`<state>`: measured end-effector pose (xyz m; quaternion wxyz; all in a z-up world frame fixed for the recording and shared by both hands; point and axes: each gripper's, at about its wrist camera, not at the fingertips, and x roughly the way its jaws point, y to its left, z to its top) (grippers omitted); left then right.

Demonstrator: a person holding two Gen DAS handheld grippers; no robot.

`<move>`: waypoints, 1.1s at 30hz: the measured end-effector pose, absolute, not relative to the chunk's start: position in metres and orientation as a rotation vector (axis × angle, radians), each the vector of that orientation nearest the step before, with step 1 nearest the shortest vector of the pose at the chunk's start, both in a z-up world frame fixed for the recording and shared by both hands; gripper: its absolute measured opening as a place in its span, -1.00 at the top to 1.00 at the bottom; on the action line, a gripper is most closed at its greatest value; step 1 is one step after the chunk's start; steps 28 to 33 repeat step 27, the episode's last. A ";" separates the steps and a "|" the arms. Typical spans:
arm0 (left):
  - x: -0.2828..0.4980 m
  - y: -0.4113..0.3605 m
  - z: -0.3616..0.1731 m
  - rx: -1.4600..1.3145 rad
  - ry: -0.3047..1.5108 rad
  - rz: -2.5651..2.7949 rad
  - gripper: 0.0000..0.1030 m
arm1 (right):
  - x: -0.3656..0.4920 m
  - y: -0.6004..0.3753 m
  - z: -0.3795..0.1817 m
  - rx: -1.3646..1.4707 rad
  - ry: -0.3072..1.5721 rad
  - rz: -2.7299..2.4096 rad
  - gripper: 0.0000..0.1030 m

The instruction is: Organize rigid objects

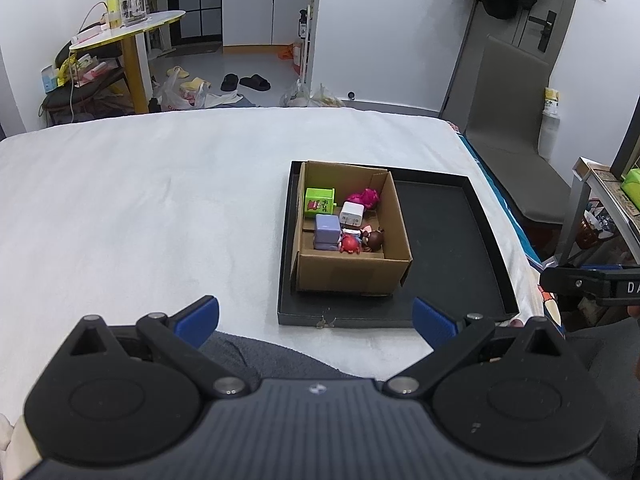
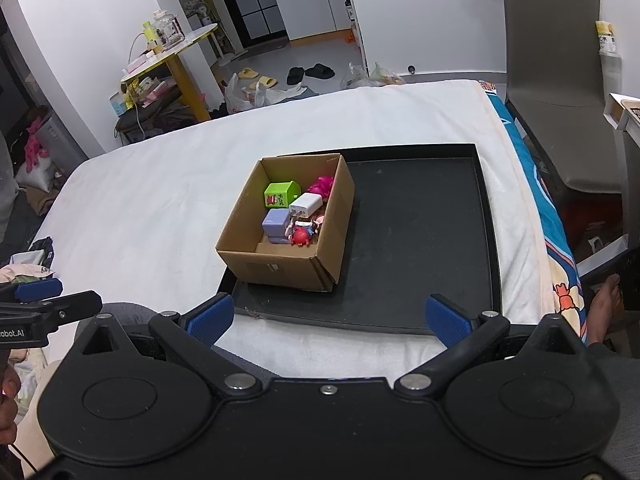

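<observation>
Sitting together in the cardboard box (image 2: 280, 236) are the small rigid pieces: a green cube (image 2: 281, 193), a white charger (image 2: 305, 205), a lilac block (image 2: 276, 222), a pink toy (image 2: 322, 186), a red figure (image 2: 301, 236) and, in the left view, a brown figure (image 1: 374, 239). They crowd the box's right half, touching one another; the part of its floor nearest the green cube is bare. The box stands in the left part of a black tray (image 2: 420, 240), whose right part holds nothing, and the tray lies on a white bedcover (image 2: 160, 200).

Both tools hang short of the tray's near edge. The left gripper (image 1: 316, 316) has its blue pads spread wide with nothing between them, and the right gripper (image 2: 328, 316) is likewise wide and empty.

This layout fits two stages: pieces gathered into the box with the sorting finished, or a full box waiting to be emptied onto the tray. The pictures do not settle which. For any pick from that cluster, I judge it wise to come down from above with the pads narrowed to fit inside the walls, take a flat-sided block across its parallel faces, and steady the light box with the other tool so it does not slide.
</observation>
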<state>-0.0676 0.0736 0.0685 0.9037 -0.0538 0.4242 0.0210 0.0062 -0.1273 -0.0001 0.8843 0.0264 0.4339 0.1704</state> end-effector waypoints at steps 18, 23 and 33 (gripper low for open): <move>-0.067 0.068 0.064 -0.092 0.872 0.005 -0.98 | 0.009 -0.127 -0.007 0.063 0.923 0.339 -1.00; -0.065 0.069 0.060 -0.092 0.869 -0.016 -0.98 | 0.011 -0.127 -0.011 0.073 0.929 0.321 -1.00; -0.064 0.072 0.058 -0.099 0.863 -0.023 -0.98 | 0.013 -0.127 -0.015 0.079 0.936 0.306 -1.00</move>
